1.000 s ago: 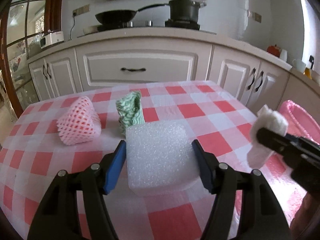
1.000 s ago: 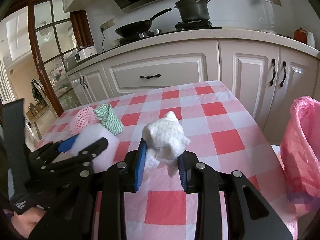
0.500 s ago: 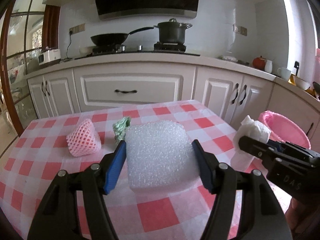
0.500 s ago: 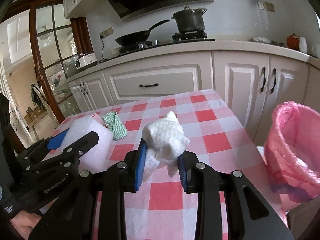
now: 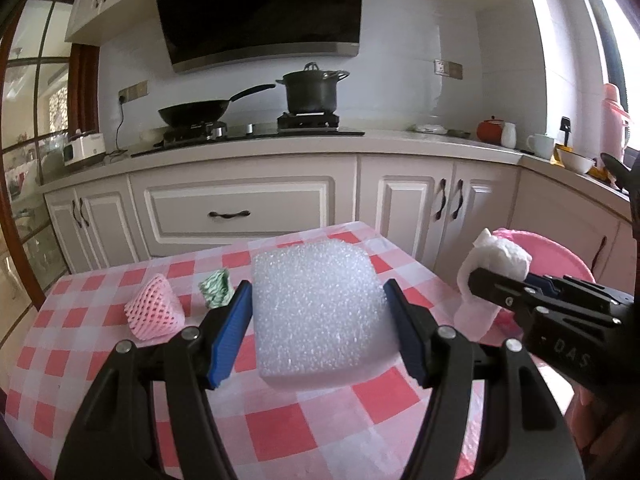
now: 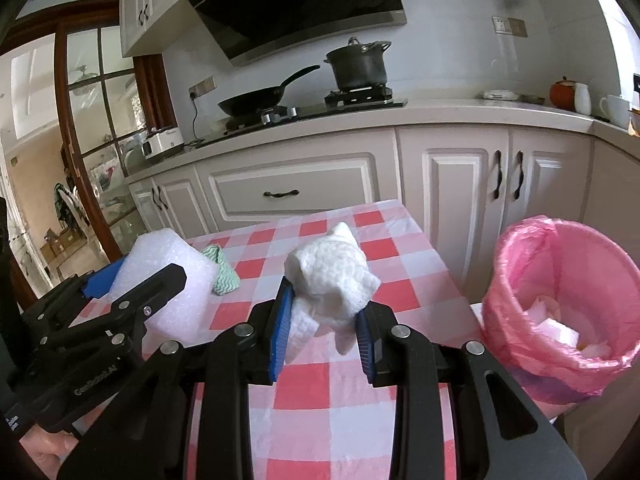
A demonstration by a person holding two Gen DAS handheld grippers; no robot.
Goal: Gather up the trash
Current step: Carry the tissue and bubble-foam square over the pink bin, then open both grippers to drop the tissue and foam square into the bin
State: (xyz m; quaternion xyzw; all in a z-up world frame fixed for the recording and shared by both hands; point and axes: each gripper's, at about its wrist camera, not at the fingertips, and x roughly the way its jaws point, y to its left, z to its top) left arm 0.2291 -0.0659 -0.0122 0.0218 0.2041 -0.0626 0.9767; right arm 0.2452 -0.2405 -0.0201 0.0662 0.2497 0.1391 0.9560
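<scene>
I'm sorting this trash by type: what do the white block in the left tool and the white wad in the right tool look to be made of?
The white block looks like expanded polyethylene packing foam: a matte, translucent white slab with a beady, bubbled surface. The white wad seems to be crumpled paper towel or tissue: soft and matte, with a fine embossed texture and loose folds hanging down.

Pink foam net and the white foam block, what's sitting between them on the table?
A crumpled green-and-white cloth, seen in the left wrist view.
</scene>
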